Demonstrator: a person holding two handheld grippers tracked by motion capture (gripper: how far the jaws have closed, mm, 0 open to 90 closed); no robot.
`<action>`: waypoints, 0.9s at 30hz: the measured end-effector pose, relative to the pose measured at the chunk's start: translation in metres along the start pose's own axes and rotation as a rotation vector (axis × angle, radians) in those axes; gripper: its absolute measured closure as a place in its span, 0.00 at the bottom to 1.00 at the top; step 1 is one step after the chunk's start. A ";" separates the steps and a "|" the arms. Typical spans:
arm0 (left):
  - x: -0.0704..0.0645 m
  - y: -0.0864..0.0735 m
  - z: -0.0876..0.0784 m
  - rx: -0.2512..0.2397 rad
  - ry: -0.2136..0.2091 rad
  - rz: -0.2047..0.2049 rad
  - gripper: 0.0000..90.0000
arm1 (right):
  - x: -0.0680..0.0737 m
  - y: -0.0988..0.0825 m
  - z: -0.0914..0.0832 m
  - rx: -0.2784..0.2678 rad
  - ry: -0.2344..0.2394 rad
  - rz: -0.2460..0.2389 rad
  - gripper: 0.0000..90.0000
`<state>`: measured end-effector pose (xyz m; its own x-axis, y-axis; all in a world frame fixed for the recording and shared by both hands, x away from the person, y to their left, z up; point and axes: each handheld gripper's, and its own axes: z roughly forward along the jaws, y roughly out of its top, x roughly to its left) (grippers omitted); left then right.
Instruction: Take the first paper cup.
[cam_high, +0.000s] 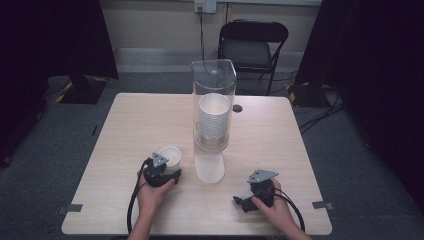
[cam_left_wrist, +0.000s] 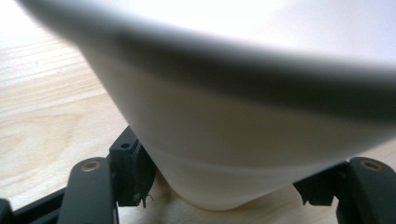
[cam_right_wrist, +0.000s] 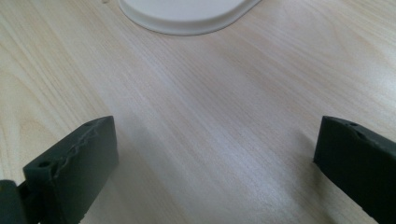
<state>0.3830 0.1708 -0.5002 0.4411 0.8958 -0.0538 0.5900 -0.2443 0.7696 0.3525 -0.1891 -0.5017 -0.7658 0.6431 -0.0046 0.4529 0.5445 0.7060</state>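
Note:
A white paper cup (cam_high: 170, 156) (cam_left_wrist: 243, 116) stands upright on the wooden table (cam_high: 135, 125), left of the dispenser. My left gripper (cam_high: 168, 166) (cam_left_wrist: 224, 186) is shut on it low down, one pad on each side of its base. A clear dispenser tube (cam_high: 214, 80) holds a stack of white cups (cam_high: 214, 117) above a white base (cam_high: 209, 169) (cam_right_wrist: 184, 14). At the front right, my right gripper (cam_high: 243, 200) (cam_right_wrist: 215, 154) rests low over bare wood, its jaws open and empty, pointing toward the base.
A small dark round spot (cam_high: 237, 108) lies on the table right of the tube. A black folding chair (cam_high: 252, 45) stands beyond the far edge. Grey tape marks (cam_high: 324, 205) sit near the front corners.

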 end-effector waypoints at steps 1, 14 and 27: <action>0.001 0.000 0.000 0.002 0.002 -0.001 0.36 | 0.000 0.000 0.000 0.000 0.000 0.000 0.00; 0.016 0.004 0.004 0.001 0.033 -0.021 0.36 | 0.000 0.000 0.000 0.000 0.000 0.000 0.00; 0.020 -0.008 -0.010 0.033 0.067 -0.001 0.22 | 0.000 0.000 0.000 0.000 0.000 0.000 0.00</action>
<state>0.3799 0.1942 -0.5013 0.3950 0.9186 -0.0111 0.6130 -0.2545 0.7480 0.3525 -0.1891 -0.5018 -0.7656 0.6432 -0.0044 0.4532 0.5443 0.7059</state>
